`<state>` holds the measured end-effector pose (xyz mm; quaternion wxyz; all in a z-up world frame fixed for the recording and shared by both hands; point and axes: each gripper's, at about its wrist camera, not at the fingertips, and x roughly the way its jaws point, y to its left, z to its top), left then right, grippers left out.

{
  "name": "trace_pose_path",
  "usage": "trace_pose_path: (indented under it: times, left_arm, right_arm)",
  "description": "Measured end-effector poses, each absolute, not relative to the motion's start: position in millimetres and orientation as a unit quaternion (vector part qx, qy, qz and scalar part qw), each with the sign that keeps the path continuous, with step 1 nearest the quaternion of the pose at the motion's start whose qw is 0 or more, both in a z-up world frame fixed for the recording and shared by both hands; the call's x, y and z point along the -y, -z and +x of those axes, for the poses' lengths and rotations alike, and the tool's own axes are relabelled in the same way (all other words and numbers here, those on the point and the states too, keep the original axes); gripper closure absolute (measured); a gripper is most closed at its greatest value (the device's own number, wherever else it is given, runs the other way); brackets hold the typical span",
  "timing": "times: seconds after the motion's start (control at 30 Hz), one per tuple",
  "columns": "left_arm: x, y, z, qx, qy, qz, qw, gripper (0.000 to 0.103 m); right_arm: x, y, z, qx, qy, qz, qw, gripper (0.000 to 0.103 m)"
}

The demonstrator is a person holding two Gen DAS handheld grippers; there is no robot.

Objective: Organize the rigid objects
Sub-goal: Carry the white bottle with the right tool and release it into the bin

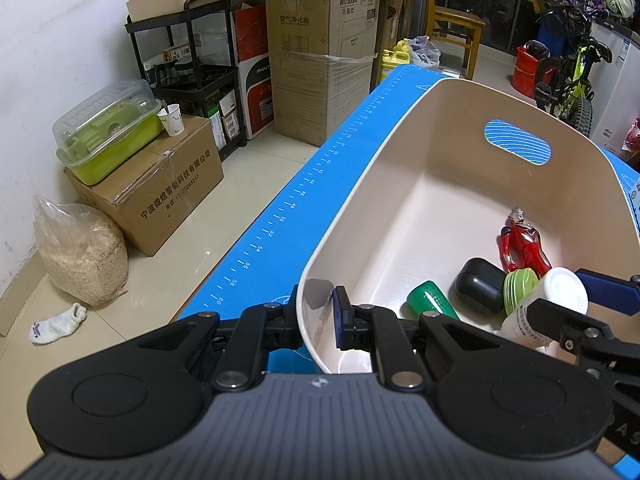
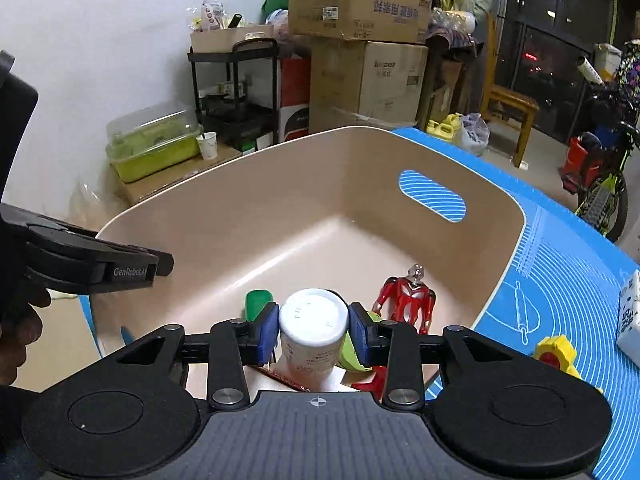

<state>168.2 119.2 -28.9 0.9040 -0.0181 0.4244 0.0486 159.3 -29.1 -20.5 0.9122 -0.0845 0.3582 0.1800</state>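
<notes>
Two grippers work at one beige bin point(image 2: 500, 216) on the blue-matted table point(image 2: 560, 264). The left gripper point(image 1: 316, 312) is clamped tight on the bin's near wall, one finger inside and one outside. The right gripper point(image 2: 313, 330) holds its jaws partly apart around a white bottle point(image 2: 313, 322) (its pads seem just beside the cap), over a red toy figure point(image 2: 408, 300), a green cup point(image 1: 430, 300) and a black case point(image 1: 480, 286) in the bin.

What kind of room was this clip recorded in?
Most likely a lived-in home room used for storage: stacked cardboard boxes along the wall, a child's bicycle parked by the glass door, and a wooden chair. The work surface is a table under a blue mat.
</notes>
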Motion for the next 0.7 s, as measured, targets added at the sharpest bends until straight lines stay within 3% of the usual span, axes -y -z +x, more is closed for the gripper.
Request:
trace_pose_path:
  times: [0.13, 0.23, 0.7]
  left_arm:
    - [-119.1, 29.1, 168.2, -0.425, -0.048, -0.018, 0.904, 0.087]
    - [-119.0, 29.2, 168.1, -0.424, -0.048, -0.018, 0.904, 0.087]
    - [-120.5, 29.1, 168.0, -0.425, -0.048, -0.020, 0.904, 0.087]
  right_arm:
    - [39.9, 9.5, 157.2, -0.343, -0.180, -0.060, 0.920, 0.050]
    - [49.3, -0.8, 158.9, -0.327, -0.172, -0.036, 0.928, 0.028]
    - [125.9, -28.5, 162.0, -0.279, -0.082, 0.014, 0.957, 0.023]
